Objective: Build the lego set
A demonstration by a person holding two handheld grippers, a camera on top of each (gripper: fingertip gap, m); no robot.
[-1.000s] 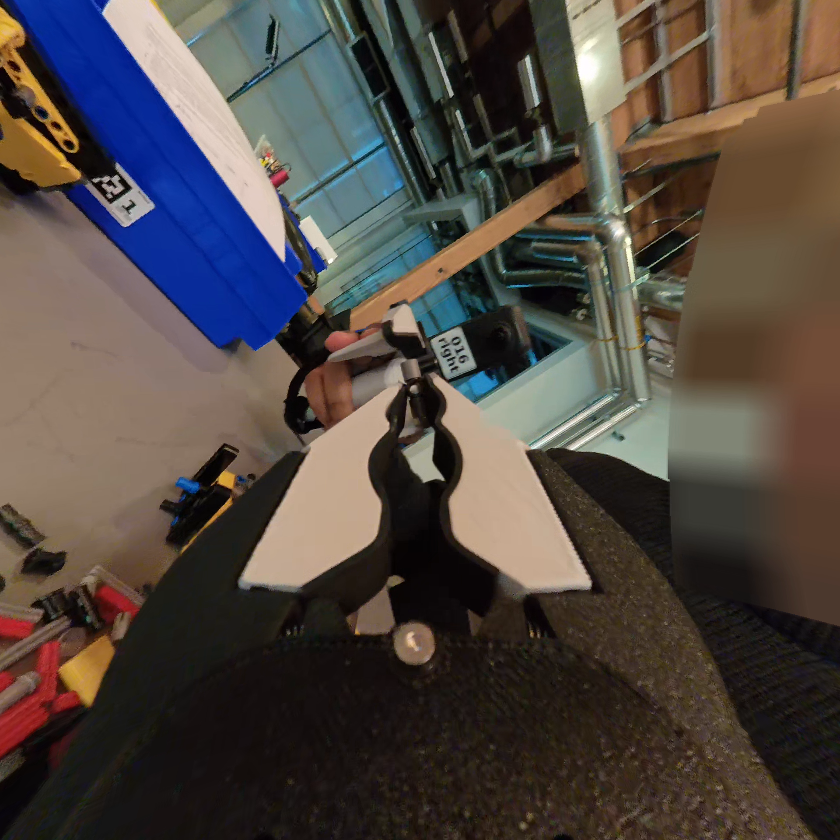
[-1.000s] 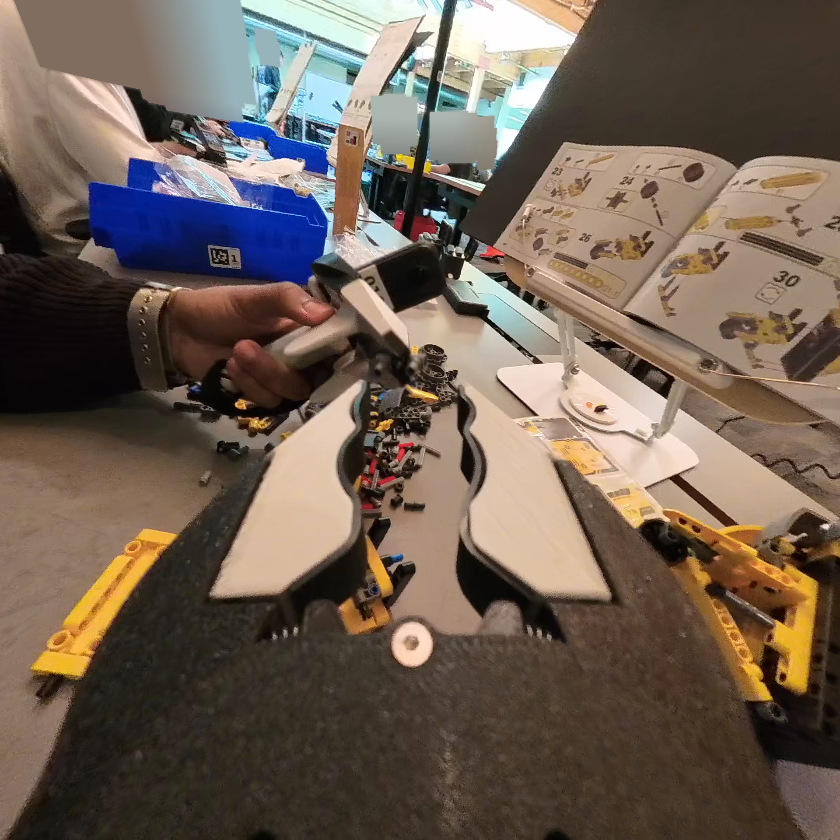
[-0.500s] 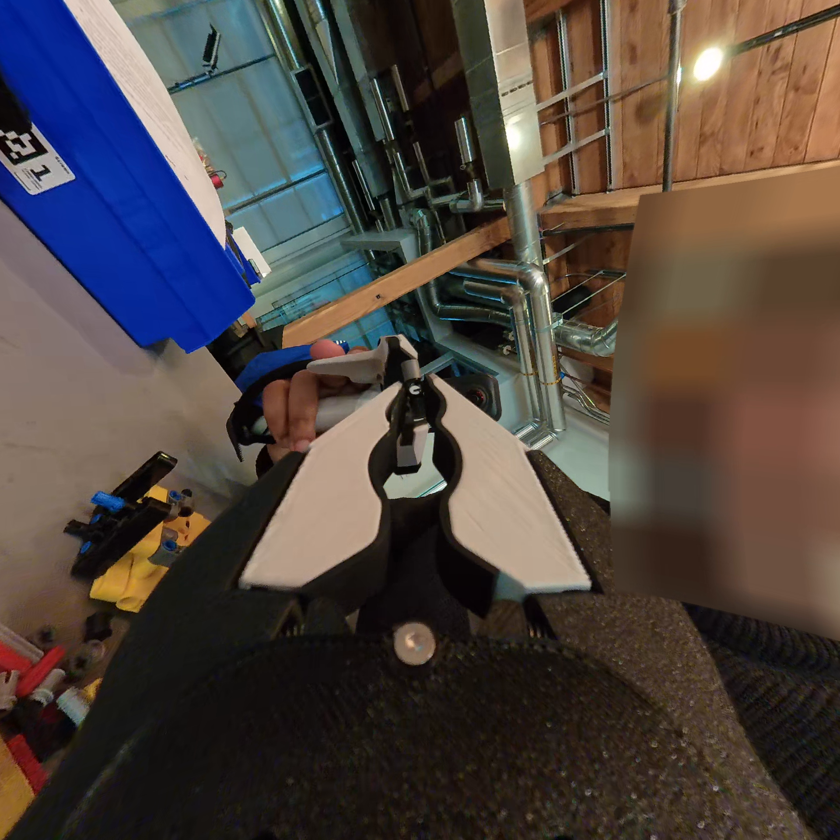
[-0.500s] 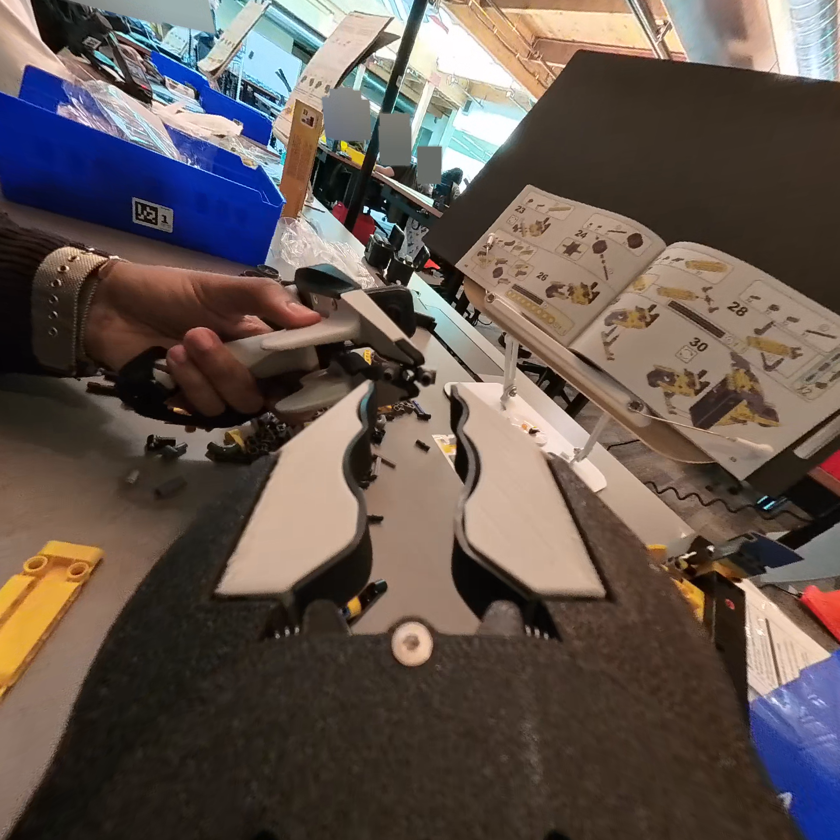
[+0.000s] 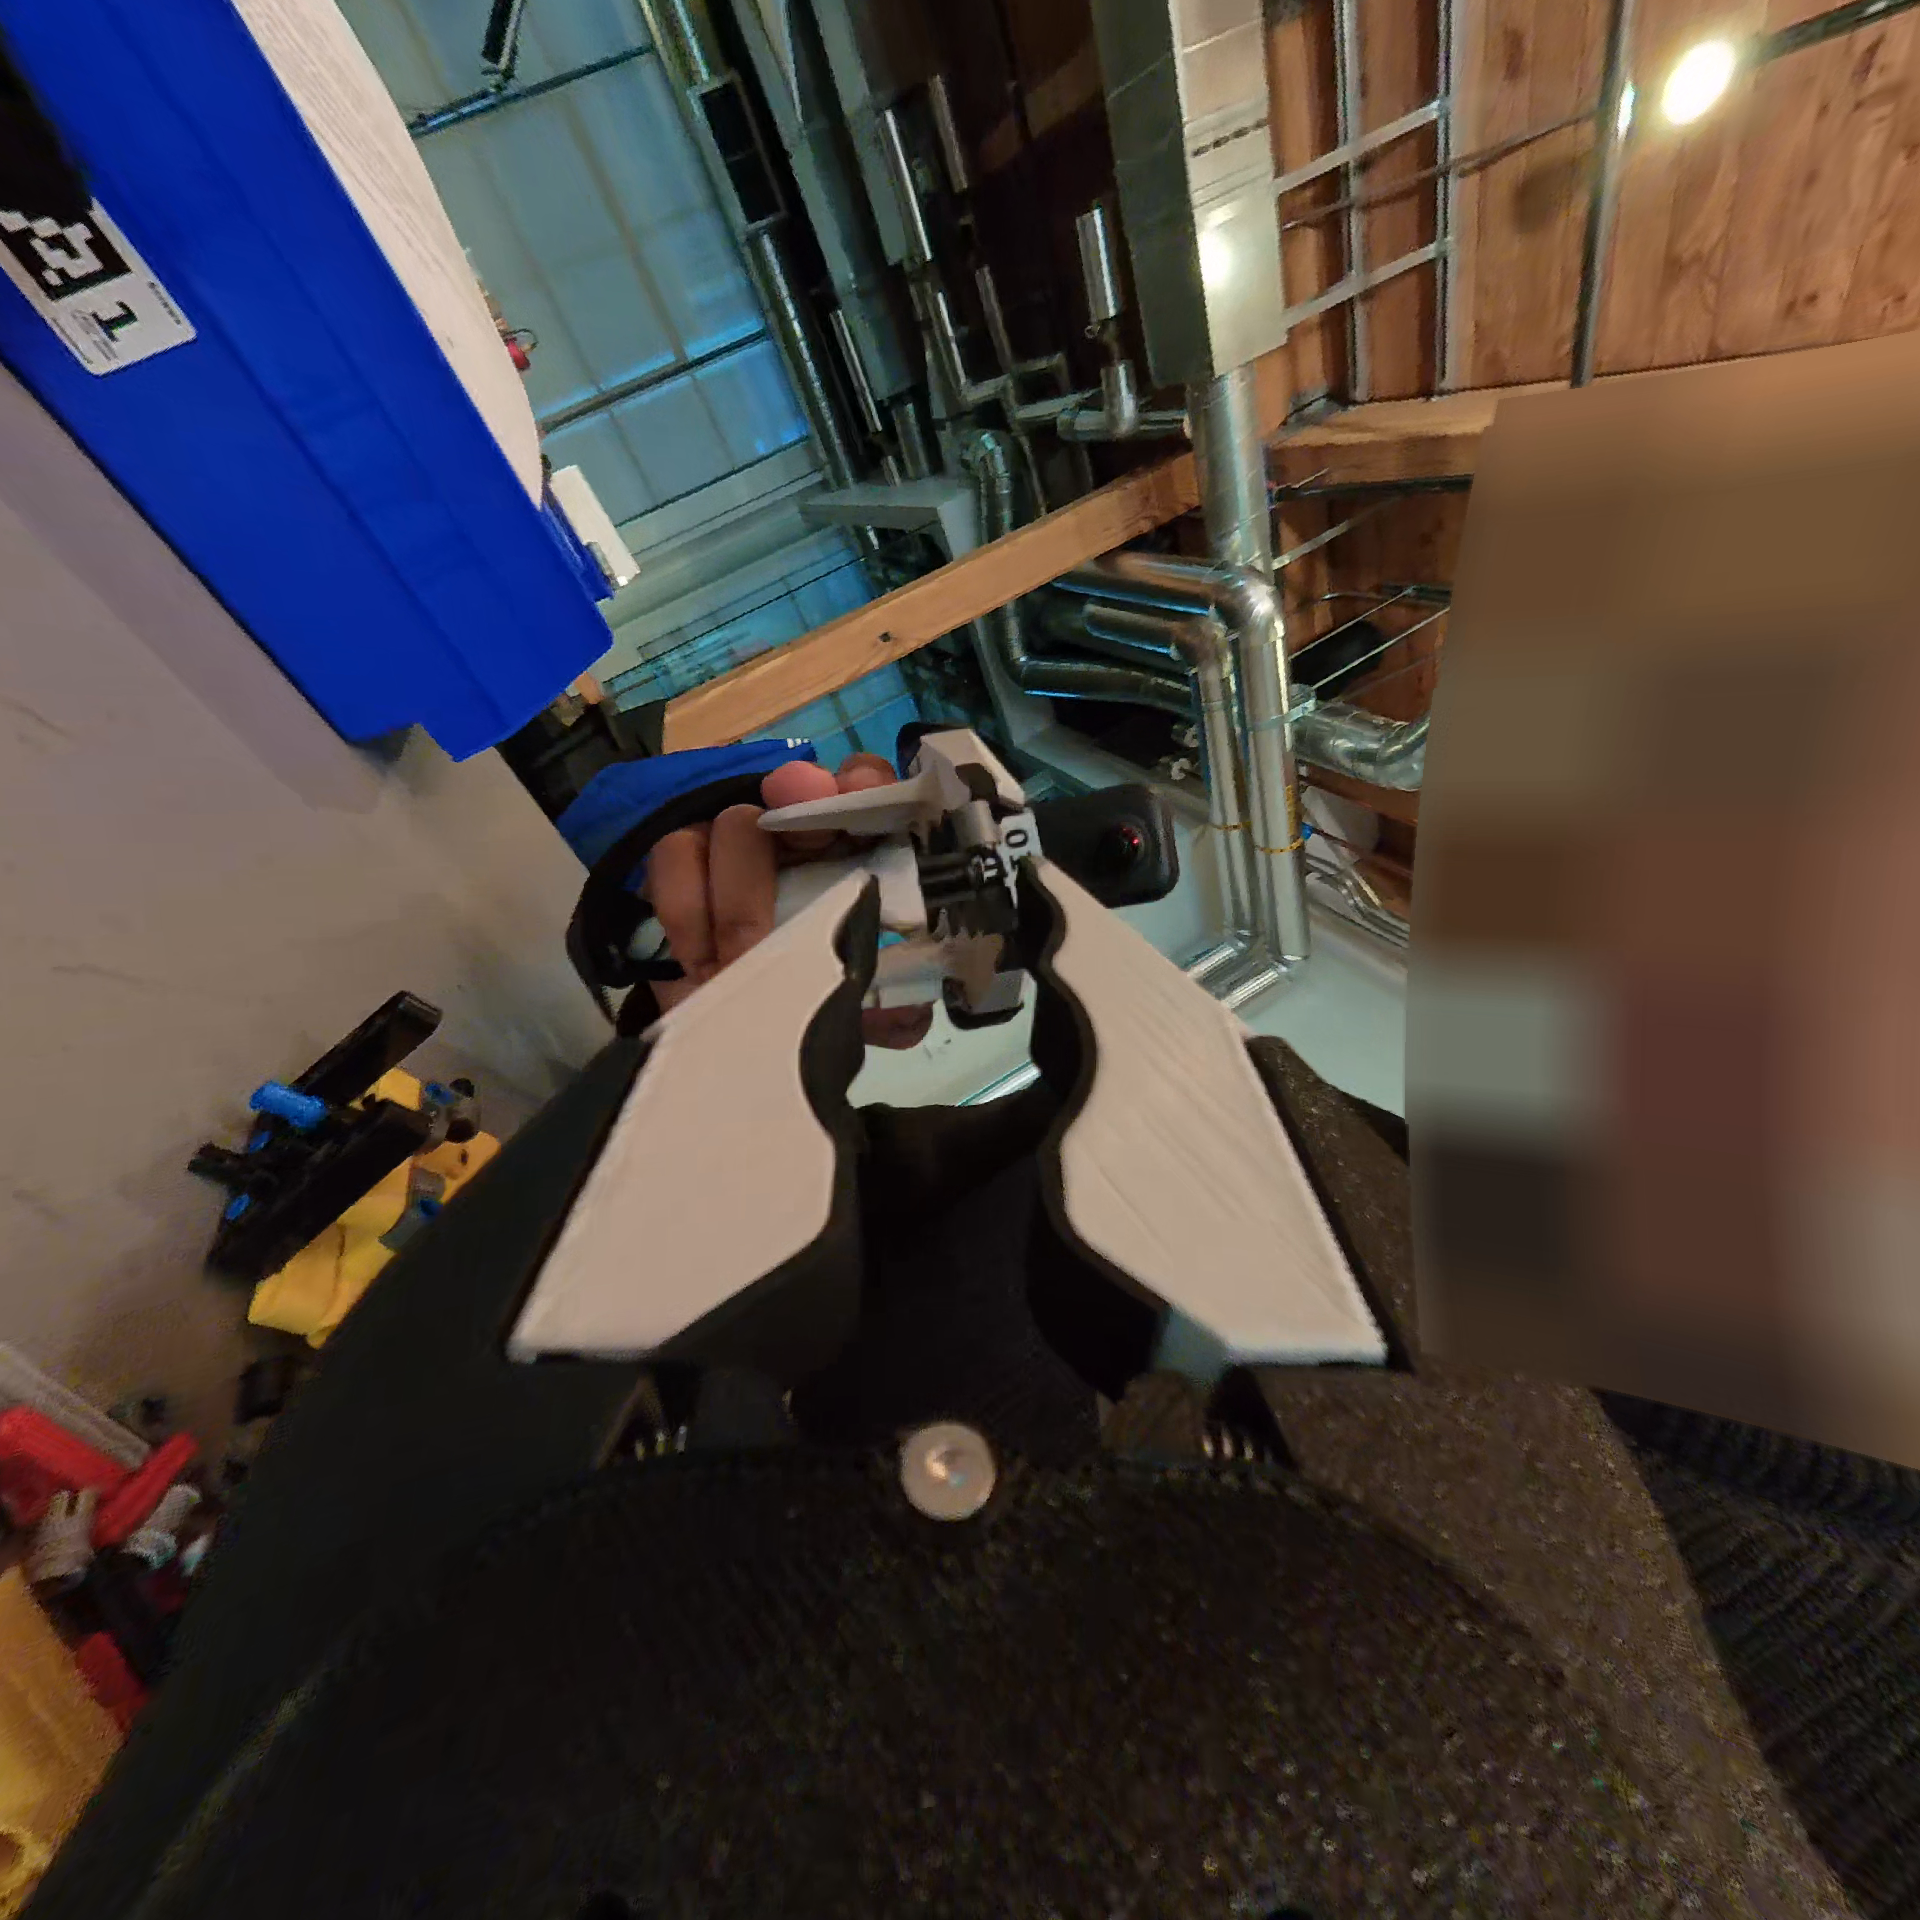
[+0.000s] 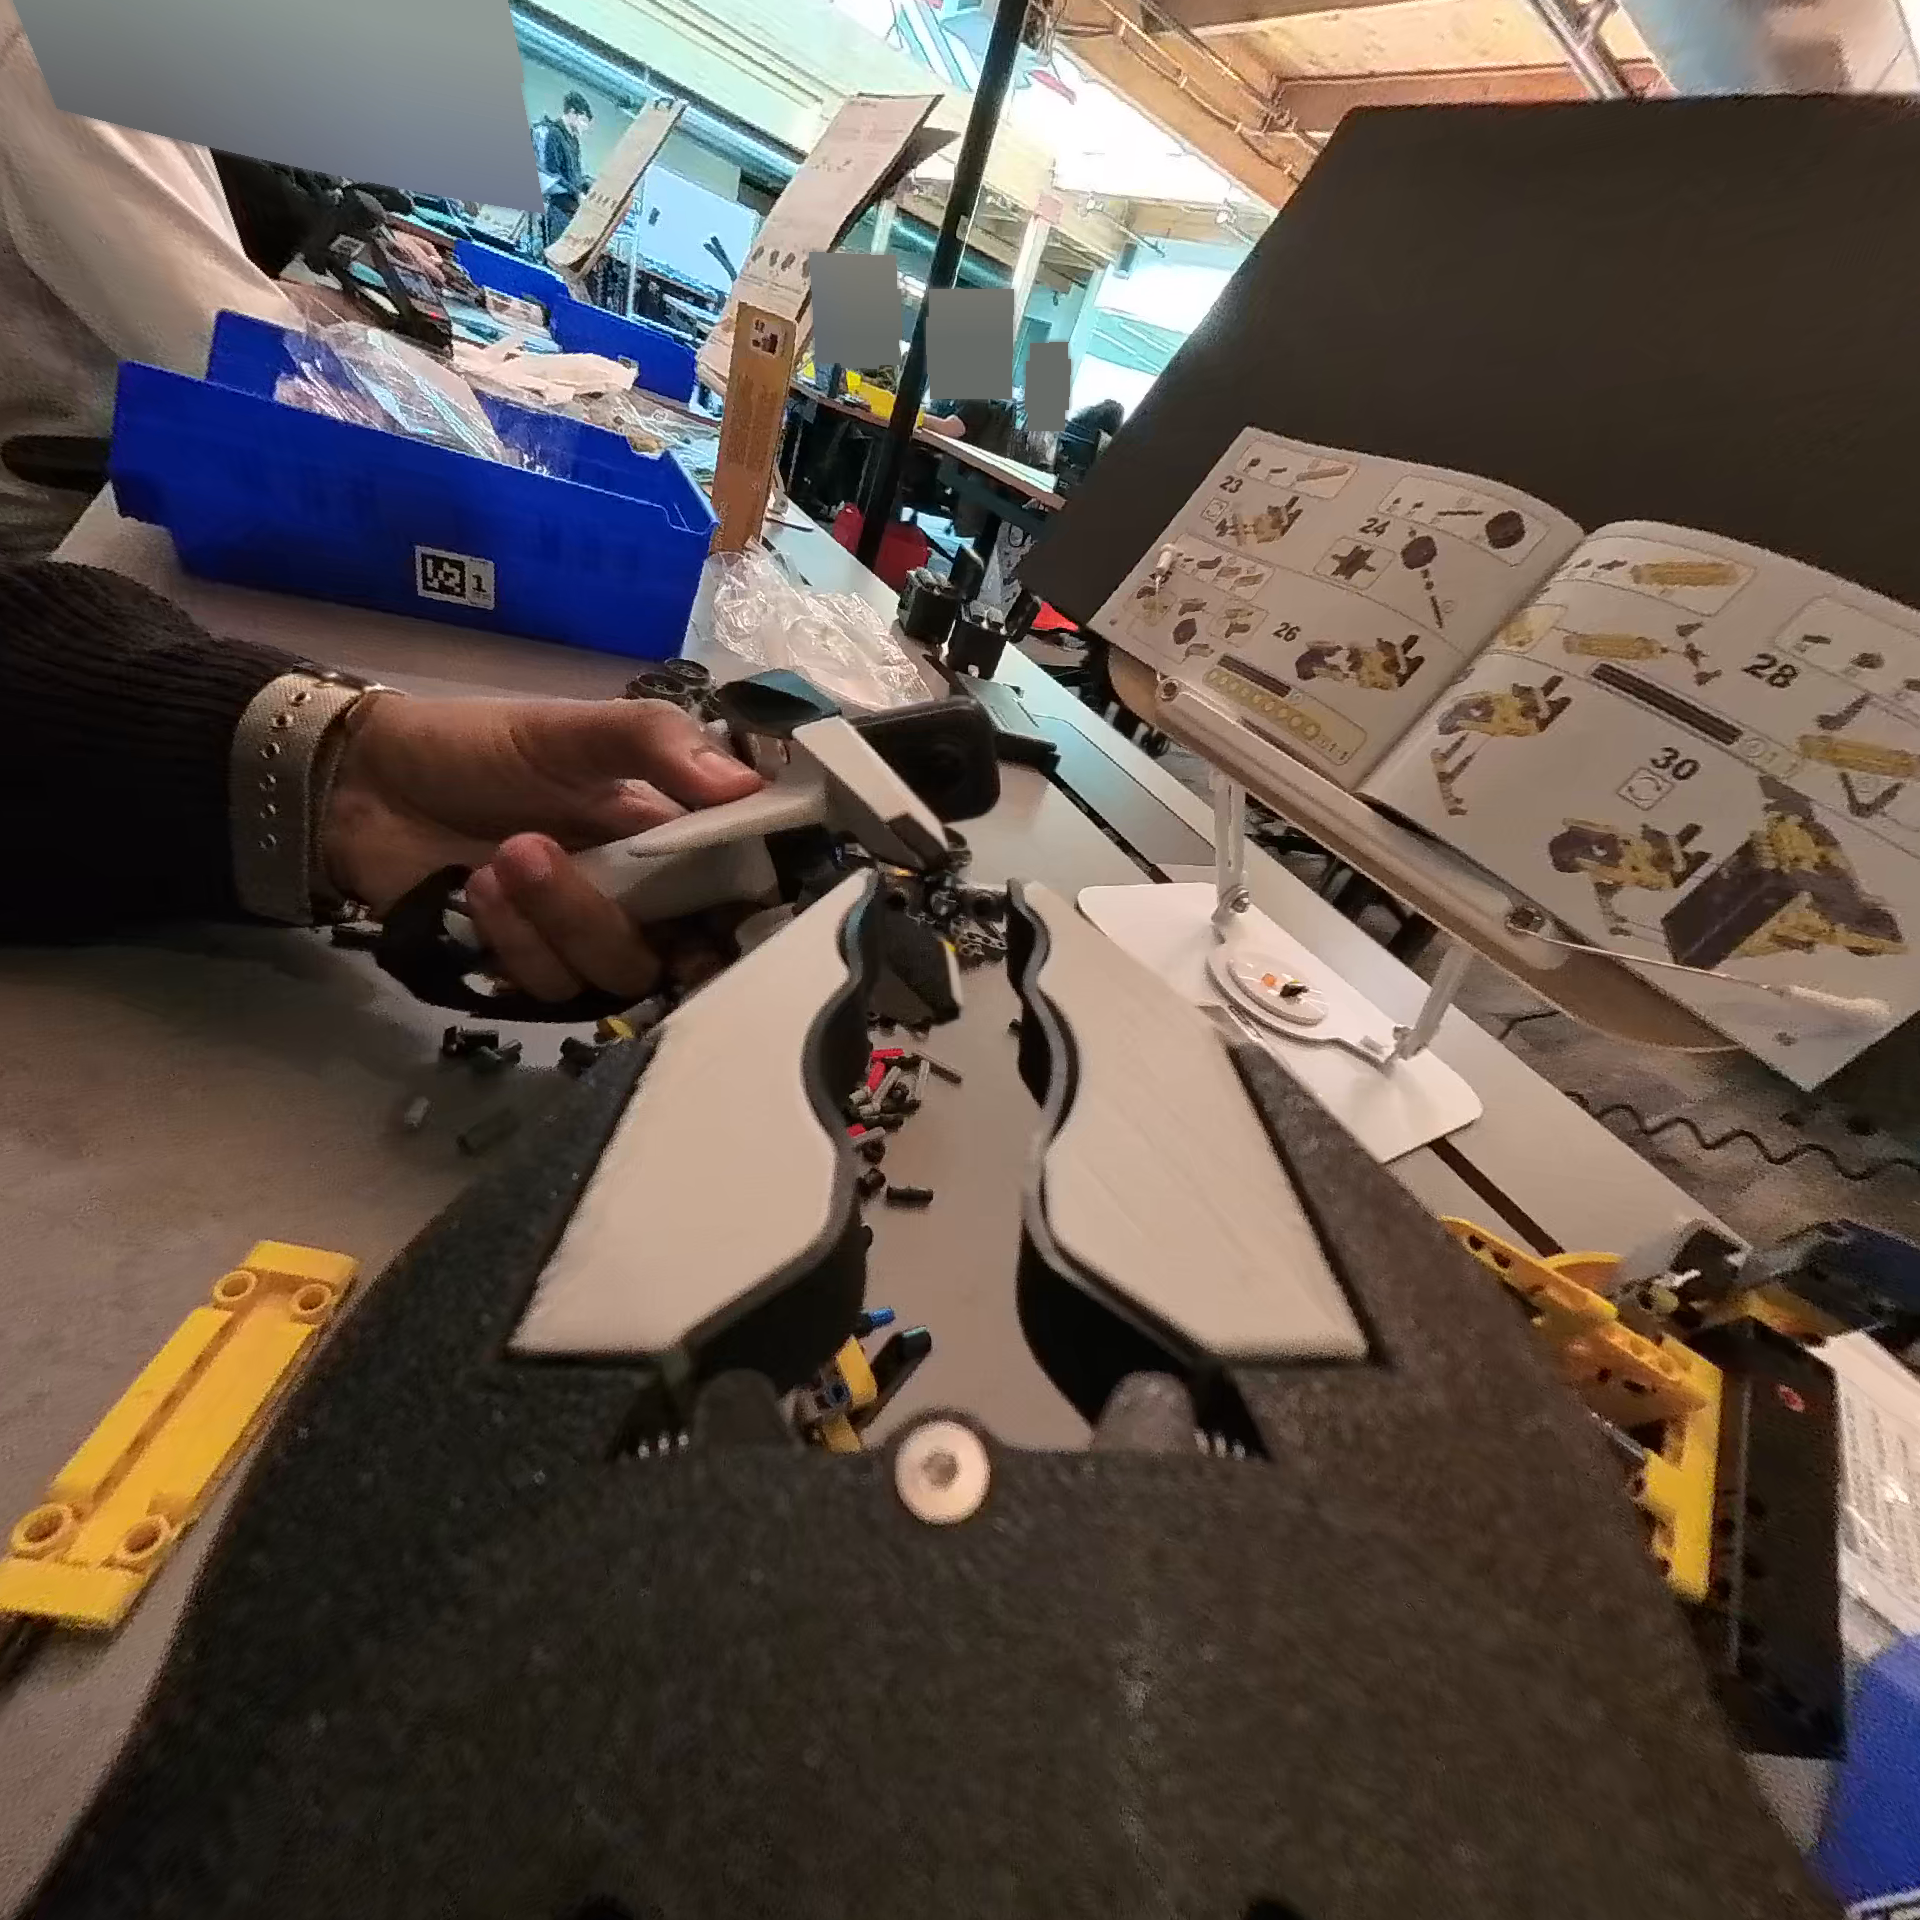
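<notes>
My left gripper [image 5: 945,899] is lifted off the table and its jaws stand open. A small black-and-grey part [image 5: 966,914] sits between its fingertips. My right gripper [image 6: 940,899] faces the left one tip to tip and has closed in on the same small part [image 6: 961,914]. In each view the other gripper shows right behind the part, held by a hand [image 6: 540,790] [image 5: 717,894]. How firmly the part is pinched is partly hidden.
A blue bin [image 6: 395,520] stands at the back left; it also shows in the left wrist view [image 5: 312,468]. An open instruction booklet [image 6: 1507,665] rests on a stand at the right. Loose small parts [image 6: 883,1101], a yellow beam [image 6: 177,1423] and a yellow-black model [image 6: 1621,1351] lie on the table. My two grippers' fingertips are within a few centimetres of each other. The yellow beam [image 6: 177,1423] is about equally far from each gripper, around 20 cm.
My left gripper was shut on the small part and has opened. My right gripper has moved up to it and narrowed around the part.
</notes>
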